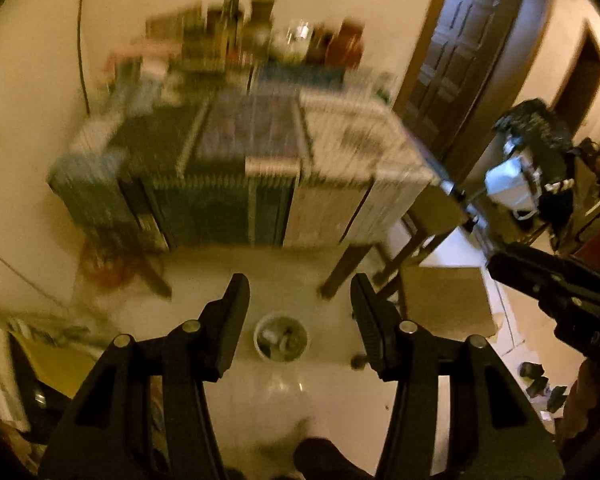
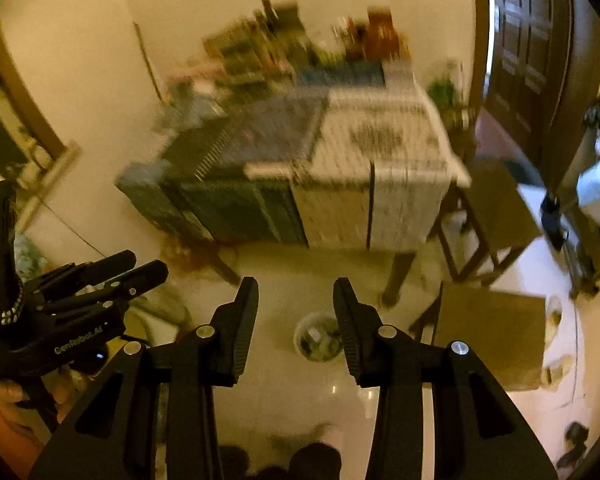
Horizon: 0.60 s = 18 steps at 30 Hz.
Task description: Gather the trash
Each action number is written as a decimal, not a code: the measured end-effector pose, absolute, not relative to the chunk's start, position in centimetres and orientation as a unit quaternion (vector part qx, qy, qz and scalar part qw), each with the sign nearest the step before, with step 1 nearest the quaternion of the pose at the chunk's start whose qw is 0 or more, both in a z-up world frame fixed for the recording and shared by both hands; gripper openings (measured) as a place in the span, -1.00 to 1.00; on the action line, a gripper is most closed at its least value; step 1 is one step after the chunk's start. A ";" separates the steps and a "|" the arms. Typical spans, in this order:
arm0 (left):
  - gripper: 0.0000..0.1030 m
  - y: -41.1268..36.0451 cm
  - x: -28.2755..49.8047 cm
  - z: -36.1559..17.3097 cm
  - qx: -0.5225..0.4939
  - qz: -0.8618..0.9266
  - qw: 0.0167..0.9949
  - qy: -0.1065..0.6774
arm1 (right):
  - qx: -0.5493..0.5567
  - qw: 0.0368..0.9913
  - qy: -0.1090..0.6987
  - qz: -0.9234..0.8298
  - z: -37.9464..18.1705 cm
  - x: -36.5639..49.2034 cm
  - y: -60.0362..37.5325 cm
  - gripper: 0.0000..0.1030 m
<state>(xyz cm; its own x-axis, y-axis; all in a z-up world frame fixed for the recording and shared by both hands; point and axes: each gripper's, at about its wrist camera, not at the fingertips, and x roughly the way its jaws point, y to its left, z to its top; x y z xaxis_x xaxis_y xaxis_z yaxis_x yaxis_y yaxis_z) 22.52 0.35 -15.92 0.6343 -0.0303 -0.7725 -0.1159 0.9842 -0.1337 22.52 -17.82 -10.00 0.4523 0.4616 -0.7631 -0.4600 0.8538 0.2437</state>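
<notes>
Black left claw [image 1: 300, 292]: fingers are seen spread well apart, with nothing between them and nothing touched; only bare floor and the bin are framed in the gap.
Black right claw [image 2: 296, 296]: fingers are held partly spread, narrower than the left pair; nothing is pinched or touched.
Left claw from the right wrist view: its dark body is seen at the left edge, gripped by a hand [image 2: 8, 396] below it.
Right claw from the left wrist view: its dark body is seen at the right edge.
Writing: pale lettering on the left claw's body can probably be read as "GenRobot.AI", though it is small; on the right claw's body only a few pale characters are shown, too cut off to be read.
Trash bin [image 1: 281, 336]: a small round pale bin is set upright on the glossy floor [image 1: 332, 400], far below both claws; in the right wrist view it is partly hidden behind the right finger.
Bin axis: its mouth is turned straight up; mixed scraps are seen inside, too small to be told apart.
Table [image 2: 340, 184]: a cluttered table draped in printed paper is seen beyond the bin, blurred.
Cardboard box [image 2: 492, 340]: a brown box is seen on the floor to the right of the bin.
</notes>
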 end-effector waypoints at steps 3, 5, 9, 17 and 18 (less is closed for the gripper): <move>0.00 0.3 18.5 -11.0 -0.076 0.010 0.924 0.376 | 0.002 0.879 0.391 0.272 -5.3 19.1 -18.5 -0.31; 0.00 0.1 15.8 -8.3 -0.074 0.002 0.935 0.347 | 0.007 0.893 0.358 0.273 -2.6 16.7 -18.6 -0.31; 0.00 0.1 9.8 -3.2 -0.071 -0.005 0.955 0.286 | 0.018 0.908 0.305 0.285 1.4 12.3 -18.7 -0.31; 0.80 -0.5 0.6 2.5 -0.052 -0.011 0.978 0.201 | 0.005 0.930 0.229 0.286 4.4 5.8 -19.1 0.54; 0.85 -0.6 -0.4 2.7 -0.045 -0.008 0.980 0.192 | 0.004 0.935 0.219 0.280 4.5 5.0 -19.1 0.63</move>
